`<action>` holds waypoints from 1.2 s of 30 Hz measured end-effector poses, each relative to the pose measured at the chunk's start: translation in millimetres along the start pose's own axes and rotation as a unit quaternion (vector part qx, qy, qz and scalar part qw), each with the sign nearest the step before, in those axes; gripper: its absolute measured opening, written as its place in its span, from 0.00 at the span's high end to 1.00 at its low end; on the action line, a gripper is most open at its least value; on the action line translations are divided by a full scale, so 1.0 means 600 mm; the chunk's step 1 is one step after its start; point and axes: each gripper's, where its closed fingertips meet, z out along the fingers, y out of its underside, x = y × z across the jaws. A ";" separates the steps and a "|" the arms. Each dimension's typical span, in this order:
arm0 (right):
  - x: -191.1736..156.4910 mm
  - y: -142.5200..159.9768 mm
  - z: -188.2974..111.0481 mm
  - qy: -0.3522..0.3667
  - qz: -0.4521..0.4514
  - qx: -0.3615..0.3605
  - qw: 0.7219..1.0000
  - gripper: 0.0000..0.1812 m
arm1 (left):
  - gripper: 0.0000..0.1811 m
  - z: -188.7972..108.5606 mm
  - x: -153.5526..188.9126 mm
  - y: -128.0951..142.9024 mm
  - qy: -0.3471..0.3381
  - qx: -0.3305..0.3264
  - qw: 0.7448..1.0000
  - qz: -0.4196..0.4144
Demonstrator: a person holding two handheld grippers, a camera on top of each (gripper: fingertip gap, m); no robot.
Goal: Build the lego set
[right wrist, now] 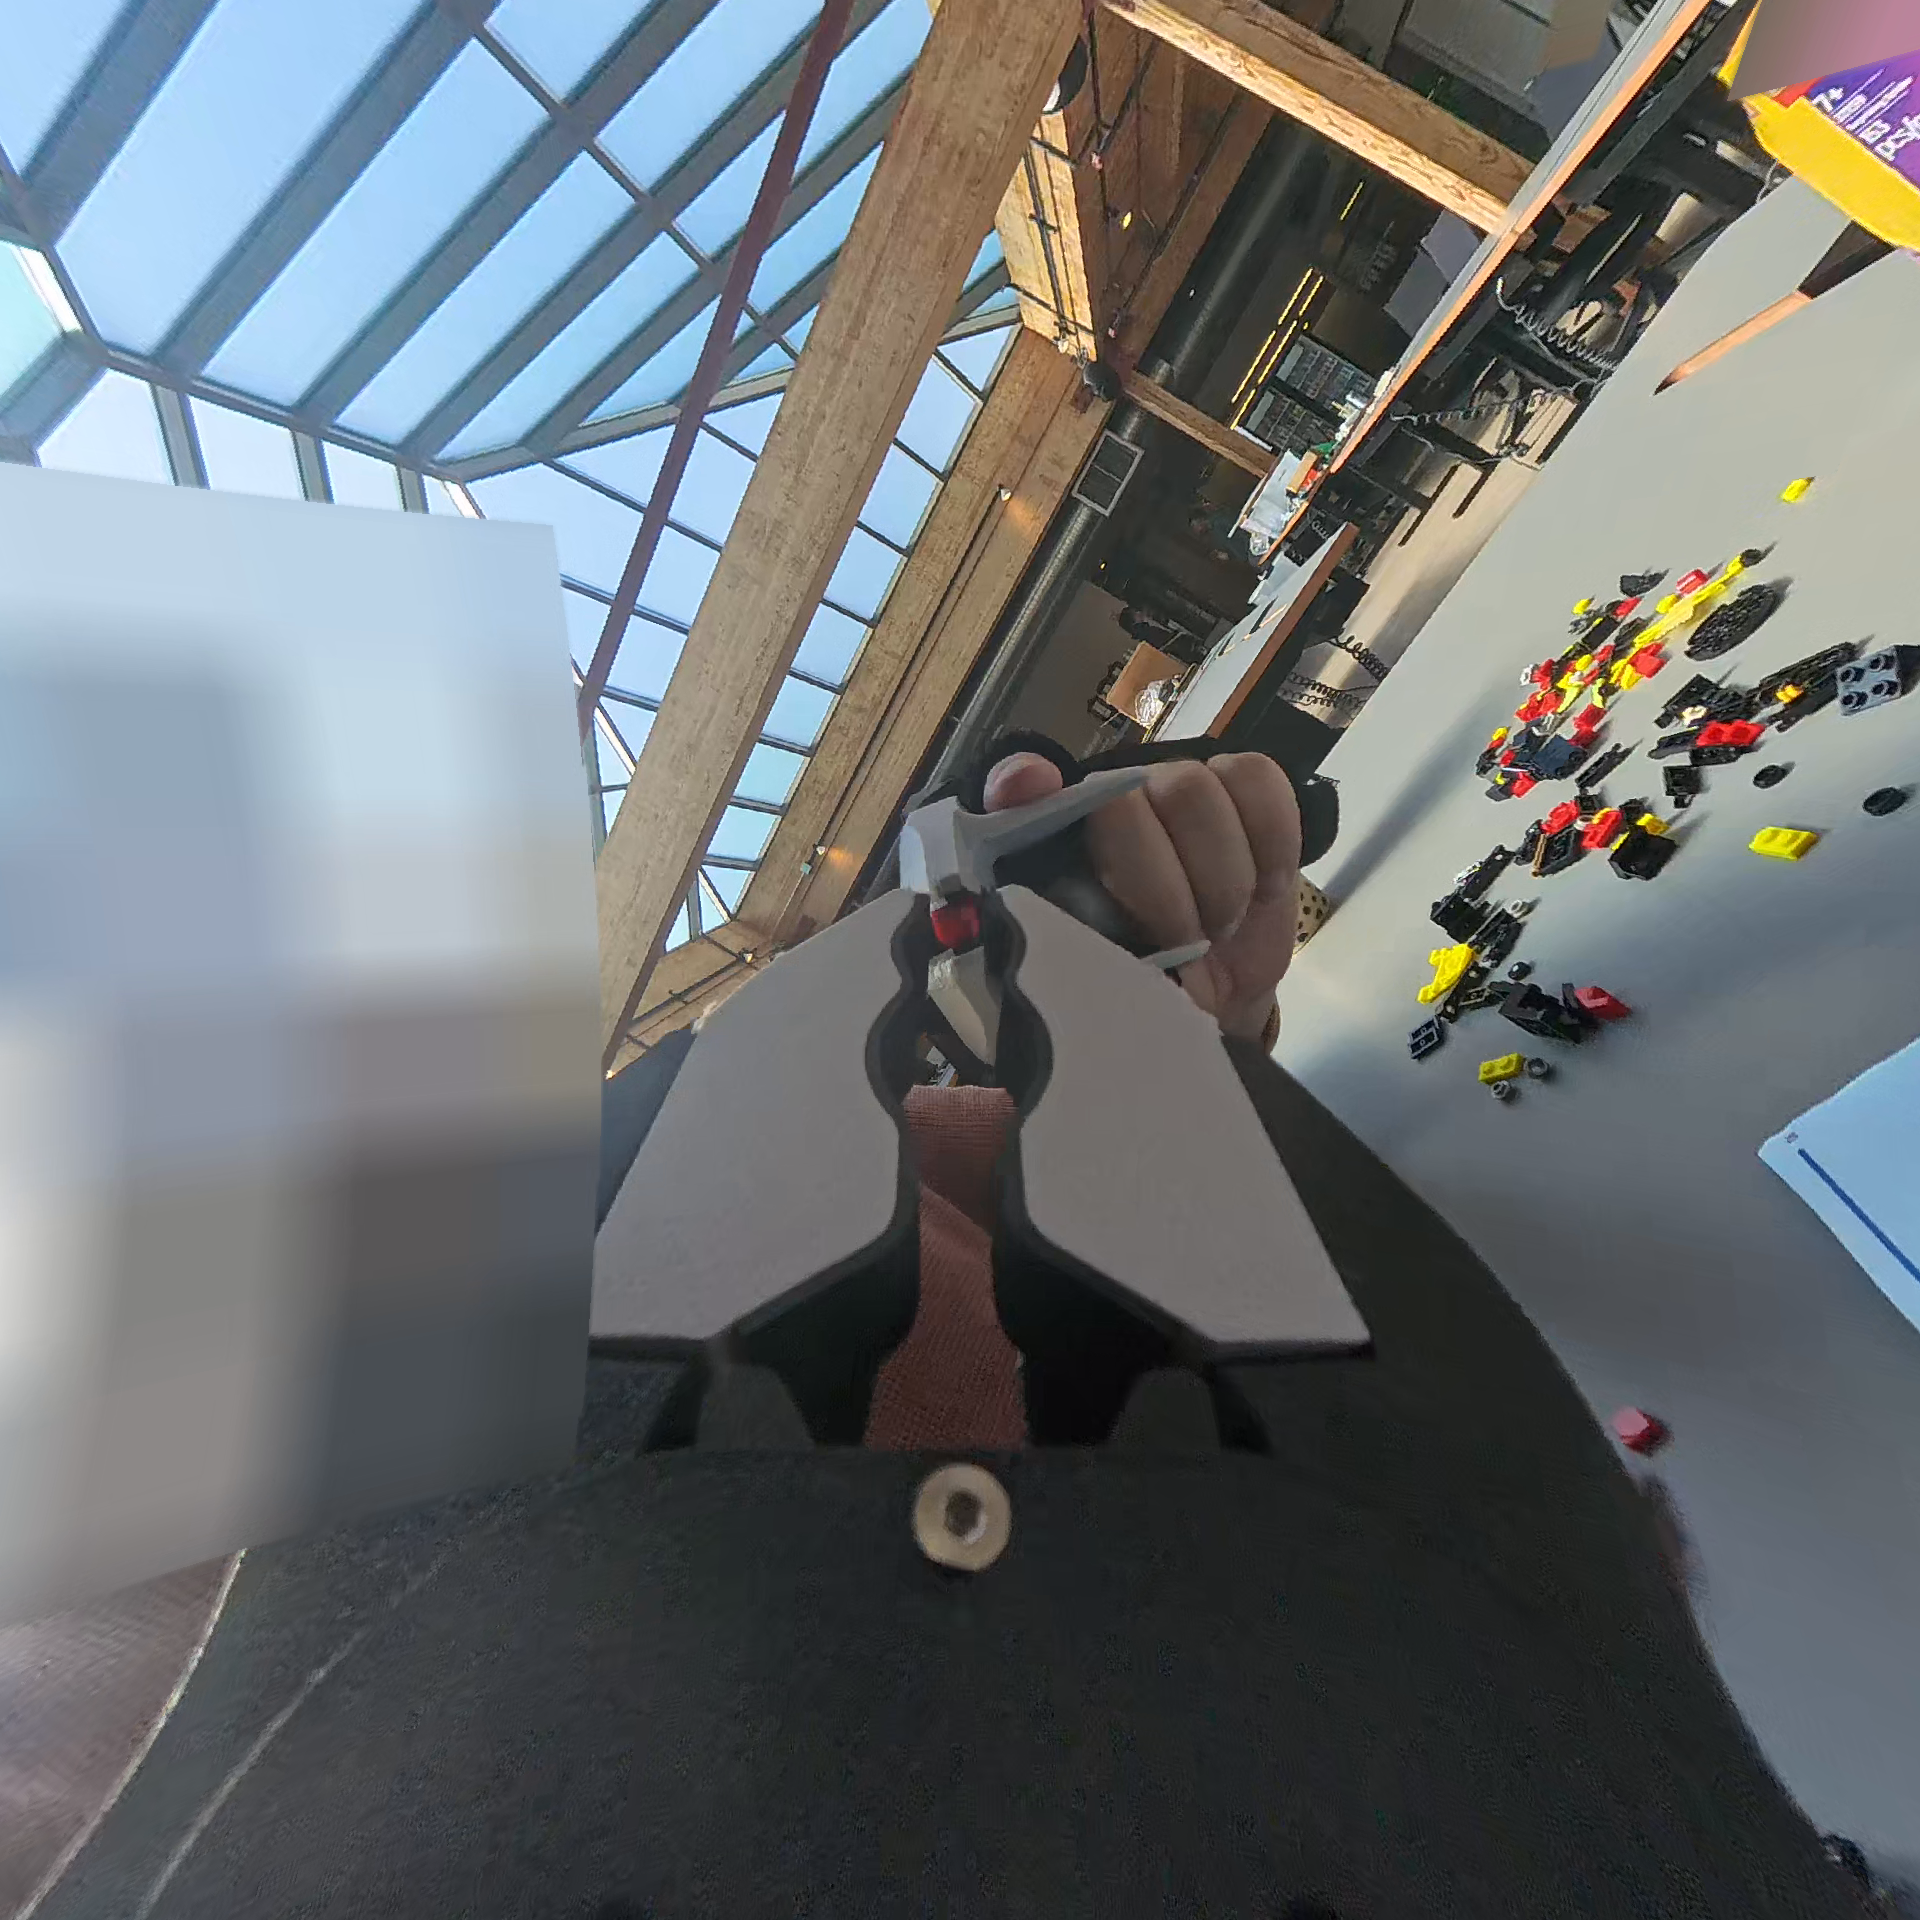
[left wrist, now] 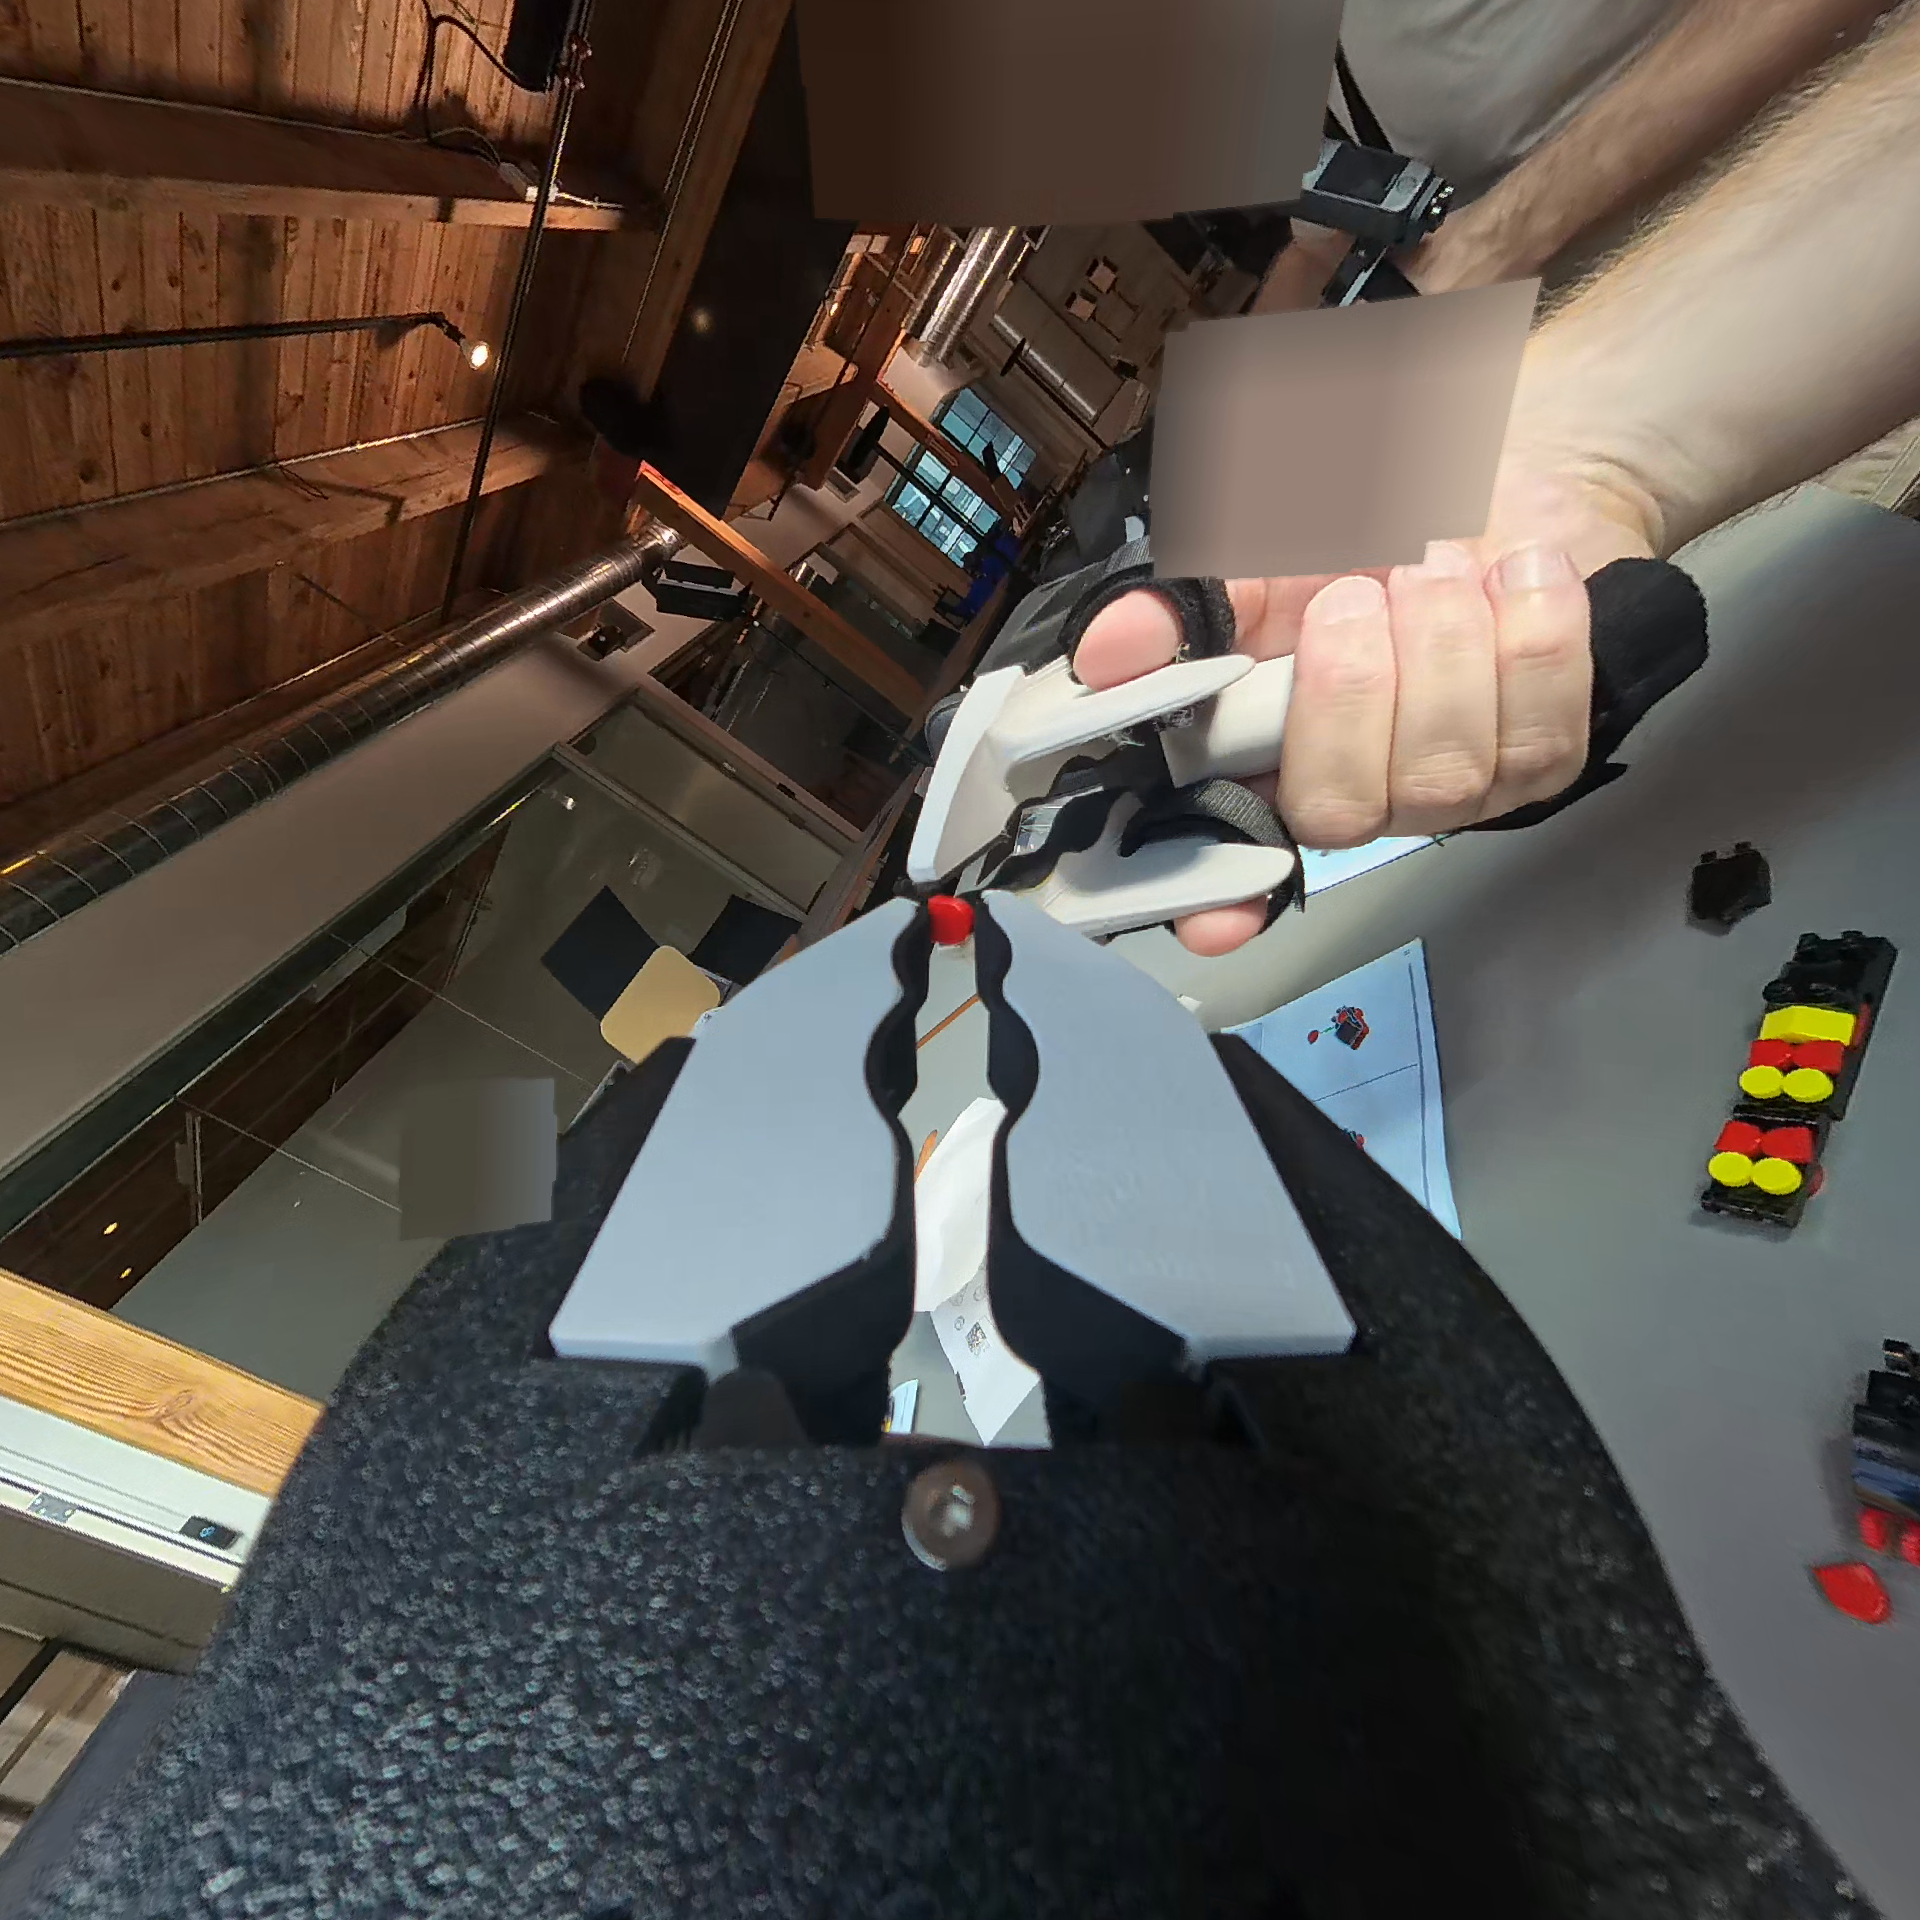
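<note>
Both grippers are raised above the grey table (left wrist: 1621,1382) with their tips meeting. My left gripper (left wrist: 943,923) is shut on a small red lego piece (left wrist: 949,920) at its fingertips. In the left wrist view the white right gripper (left wrist: 928,881), held by a hand, touches the same piece from above right. In the right wrist view my right gripper (right wrist: 956,920) has its tips shut around the red piece (right wrist: 954,923), which has a black part under it. The left gripper (right wrist: 951,904) clamps it from above and below.
A black sub-assembly with yellow and red parts (left wrist: 1797,1060), a black piece (left wrist: 1730,883), an instruction booklet (left wrist: 1382,1060) and red pieces (left wrist: 1860,1605) lie on the table. A pile of loose bricks (right wrist: 1621,727), a yellow box (right wrist: 1839,135) and a red brick (right wrist: 1640,1429) show in the right wrist view.
</note>
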 end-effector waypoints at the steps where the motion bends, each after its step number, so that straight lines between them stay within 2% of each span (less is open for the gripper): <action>1: 0.006 -0.007 -0.007 0.012 -0.002 0.009 1.000 0.94 | 0.96 -0.002 -0.001 0.004 -0.001 -0.003 1.000 -0.006; 4: 0.041 -0.016 -0.053 0.107 -0.066 0.011 0.992 0.95 | 0.96 -0.021 0.004 0.029 0.012 -0.031 0.999 -0.034; 6: 0.051 -0.004 -0.095 0.166 -0.113 0.007 0.980 0.96 | 0.95 -0.042 0.025 0.054 0.057 -0.063 0.993 -0.080; 10: 0.089 0.076 -0.164 0.323 -0.212 -0.076 0.919 0.97 | 0.96 -0.082 0.078 0.096 0.137 -0.129 0.967 -0.172; 14: 0.106 0.157 -0.175 0.386 -0.292 -0.178 0.857 0.96 | 0.96 -0.099 0.136 0.119 0.200 -0.200 0.937 -0.205; 16: 0.113 0.178 -0.178 0.403 -0.328 -0.211 0.828 0.96 | 0.96 -0.101 0.163 0.124 0.226 -0.226 0.924 -0.209; 19: 0.123 0.182 -0.181 0.418 -0.383 -0.218 0.795 0.99 | 0.96 -0.095 0.184 0.126 0.250 -0.240 0.911 -0.225; 22: 0.122 0.175 -0.188 0.417 -0.402 -0.199 0.790 1.00 | 0.96 -0.081 0.184 0.119 0.254 -0.228 0.908 -0.244; 27: 0.108 0.156 -0.214 0.418 -0.403 -0.151 0.800 1.00 | 0.96 -0.052 0.177 0.110 0.239 -0.211 0.913 -0.256; 31: 0.098 0.133 -0.231 0.429 -0.431 -0.128 0.783 1.00 | 0.96 -0.019 0.169 0.108 0.204 -0.198 0.915 -0.285; 36: 0.106 0.129 -0.251 0.454 -0.461 -0.148 0.748 1.00 | 0.96 0.020 0.175 0.099 0.210 -0.192 0.911 -0.299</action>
